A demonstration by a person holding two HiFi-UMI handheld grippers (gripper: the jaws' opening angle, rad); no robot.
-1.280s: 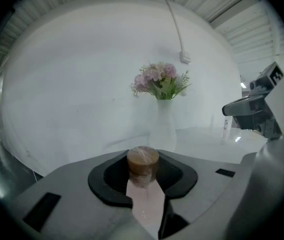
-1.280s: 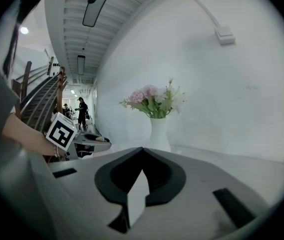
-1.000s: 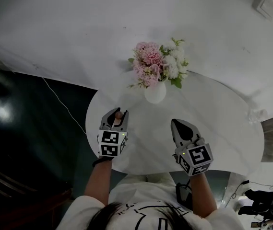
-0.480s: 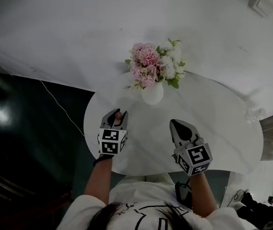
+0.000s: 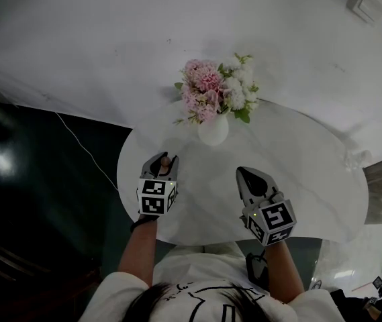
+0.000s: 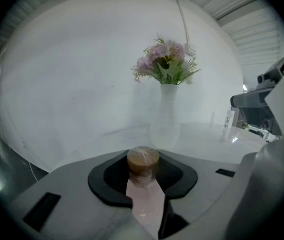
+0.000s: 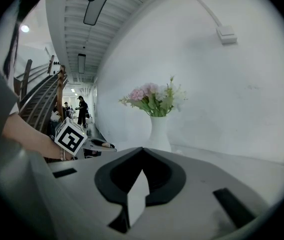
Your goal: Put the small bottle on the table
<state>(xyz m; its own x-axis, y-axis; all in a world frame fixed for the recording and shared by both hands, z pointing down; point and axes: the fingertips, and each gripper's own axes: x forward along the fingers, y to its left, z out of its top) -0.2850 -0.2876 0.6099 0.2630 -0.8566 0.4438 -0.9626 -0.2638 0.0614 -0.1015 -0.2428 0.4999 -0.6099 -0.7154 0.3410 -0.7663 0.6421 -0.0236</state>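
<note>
My left claw (image 5: 164, 161) pinching a small brown-capped bottle (image 6: 142, 165) over the round white table (image 5: 311, 180), my right claw (image 5: 247, 174) closed, empty

One brown-capped small bottle (image 6: 142, 161), one flower vase (image 5: 214, 131), one table (image 5: 311, 173).

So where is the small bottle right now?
The small bottle is clamped in the left gripper, head view's left, over the table, near the vase.

Head view steeply overhead, gripper views low, forward, sharing vase (image 5: 213, 130)
</note>
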